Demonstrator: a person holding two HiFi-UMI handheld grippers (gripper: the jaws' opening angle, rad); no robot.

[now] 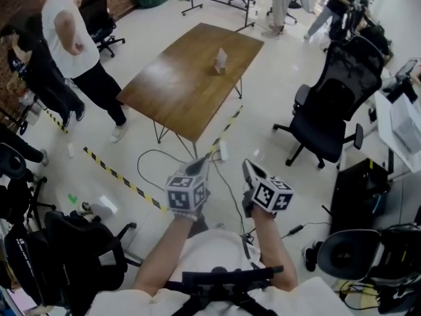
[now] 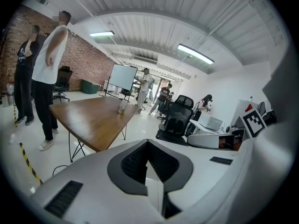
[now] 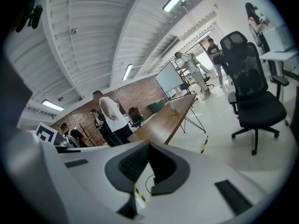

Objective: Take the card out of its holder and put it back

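**Head view.** Nothing of the task is done yet. The card (image 1: 221, 58) sits upright in its holder (image 1: 218, 66) toward the far side of the wooden table (image 1: 172, 84), and you stand on the open floor well short of the table's near corner. Both the taking out and the putting back are left to do. Your left gripper (image 1: 202, 162) and right gripper (image 1: 248, 167) are held out in front of you, side by side and close together. Both point roughly toward the table, and neither is anywhere near the card. From here the card reads as a small pale slip that stands taller than it is wide. Its broad face seems turned toward the table's right edge and partly toward you (it is too small for you to be sure).

**Left gripper view.** The left gripper (image 2: 148, 144) has its jaws pressed together with nothing between them. Beyond them the card (image 2: 122, 105) shows far off on the table (image 2: 86, 120), a thin upright shape with its long axis running up and down.

**Right gripper view.** The right gripper (image 3: 149, 146) is likewise closed tight and empty; only floor and a cable show past the pads. The card (image 3: 173, 106) stands upright at the far end of the table (image 3: 161, 122), well apart from the jaws. You have to come up to the table and open a gripper before the first pull can begin.
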